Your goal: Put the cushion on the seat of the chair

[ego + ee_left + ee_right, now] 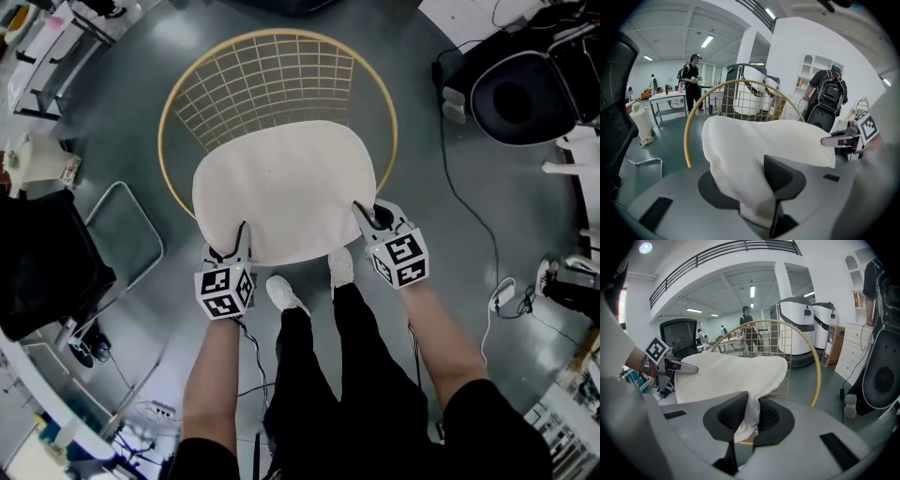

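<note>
A white cushion (281, 187) hangs over the seat of a round gold wire chair (178, 89), and both grippers hold its near edge. My left gripper (236, 246) grips the near left corner; in the left gripper view the thick cloth (750, 140) bunches between the jaws of that gripper (747, 183) and hides the left pad. My right gripper (367, 220) is shut on the near right corner, where a thin fold of cushion (736, 369) is pinched between its jaws (751, 416). The chair's gold rim (816, 376) rises behind the cushion.
A black chair (520, 98) stands at the far right, with cables (469, 216) on the floor beside it. A metal frame (127, 234) and a black bag (42, 262) lie to the left. The person's shoes (281, 292) stand just before the chair. People (693, 79) stand in the background.
</note>
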`<state>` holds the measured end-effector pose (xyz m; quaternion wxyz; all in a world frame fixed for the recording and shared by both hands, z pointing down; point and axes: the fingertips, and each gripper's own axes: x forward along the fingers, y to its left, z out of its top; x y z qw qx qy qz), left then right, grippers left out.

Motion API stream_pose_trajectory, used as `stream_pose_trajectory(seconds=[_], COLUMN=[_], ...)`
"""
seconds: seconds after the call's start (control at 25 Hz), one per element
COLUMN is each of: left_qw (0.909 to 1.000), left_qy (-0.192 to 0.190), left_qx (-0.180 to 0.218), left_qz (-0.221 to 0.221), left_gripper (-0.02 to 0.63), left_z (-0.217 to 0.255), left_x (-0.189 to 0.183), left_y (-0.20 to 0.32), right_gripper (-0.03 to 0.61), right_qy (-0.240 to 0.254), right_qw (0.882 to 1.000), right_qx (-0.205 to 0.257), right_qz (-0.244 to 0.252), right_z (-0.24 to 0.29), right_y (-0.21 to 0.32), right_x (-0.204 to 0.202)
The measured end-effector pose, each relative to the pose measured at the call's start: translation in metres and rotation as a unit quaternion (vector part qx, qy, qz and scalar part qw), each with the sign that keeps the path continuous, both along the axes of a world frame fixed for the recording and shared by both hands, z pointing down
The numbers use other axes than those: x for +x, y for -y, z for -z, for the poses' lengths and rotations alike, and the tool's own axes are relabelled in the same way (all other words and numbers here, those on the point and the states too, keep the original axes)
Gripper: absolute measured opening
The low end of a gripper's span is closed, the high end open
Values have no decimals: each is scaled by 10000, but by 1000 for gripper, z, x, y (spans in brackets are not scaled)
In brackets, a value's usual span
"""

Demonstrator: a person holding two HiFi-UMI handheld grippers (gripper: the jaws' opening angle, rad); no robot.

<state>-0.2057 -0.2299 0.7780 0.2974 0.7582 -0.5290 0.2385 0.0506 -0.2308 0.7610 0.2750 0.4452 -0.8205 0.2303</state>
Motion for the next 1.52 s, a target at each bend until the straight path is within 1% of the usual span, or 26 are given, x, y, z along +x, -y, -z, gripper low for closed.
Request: stream_pose_trajectory(seconds=[0.2,0.36,0.52,0.68,0.76,0.84,0.88,0.96,1.16,1.28,1.36,1.4,1.52], left_qw=[9998,9994,9981,9948,9927,9909,9901,9891,9847,9784,9740,9728,9744], left_qy=[-44,59,333,814,982,1056,1076,1102,1417,1847,2135,2213,2169], left_qx=[-182,-334,-520,-616,-692,-813,-873,-928,-957,-867,-717,-651,-560], left_qz=[-44,-55,2,24,101,199,244,298,337,331,251,207,176], left_gripper=[179,195,241,260,280,309,338,353,380,418,423,423,422], left_z=[-31,-61,-80,-91,-96,-101,-104,-109,-114,-113,-110,-109,-106], left_x=[0,-1,-5,-11,-14,-16,-18,-20,-26,-30,-30,-29,-25], left_y=[17,27,36,44,46,46,45,43,44,46,49,51,52], right_gripper=[48,48,49,49,49,49,49,49,50,51,50,50,59], right_qy=[-145,-240,-374,-520,-613,-660,-666,-653,-576,-584,-599,-605,-636], right_qw=[9997,9992,9981,9969,9959,9947,9942,9936,9928,9921,9918,9917,9912], right_qx=[-167,-283,-401,-477,-510,-572,-604,-665,-788,-823,-810,-806,-829], right_qz=[-67,-153,-284,-354,-433,-547,-592,-631,-692,-745,-786,-800,-815], right_z=[-33,-63,-84,-100,-105,-110,-113,-117,-125,-128,-128,-128,-130], right_y=[17,26,33,40,42,44,44,43,41,41,43,43,43], right_x=[2,3,4,0,0,2,2,3,2,2,4,5,5])
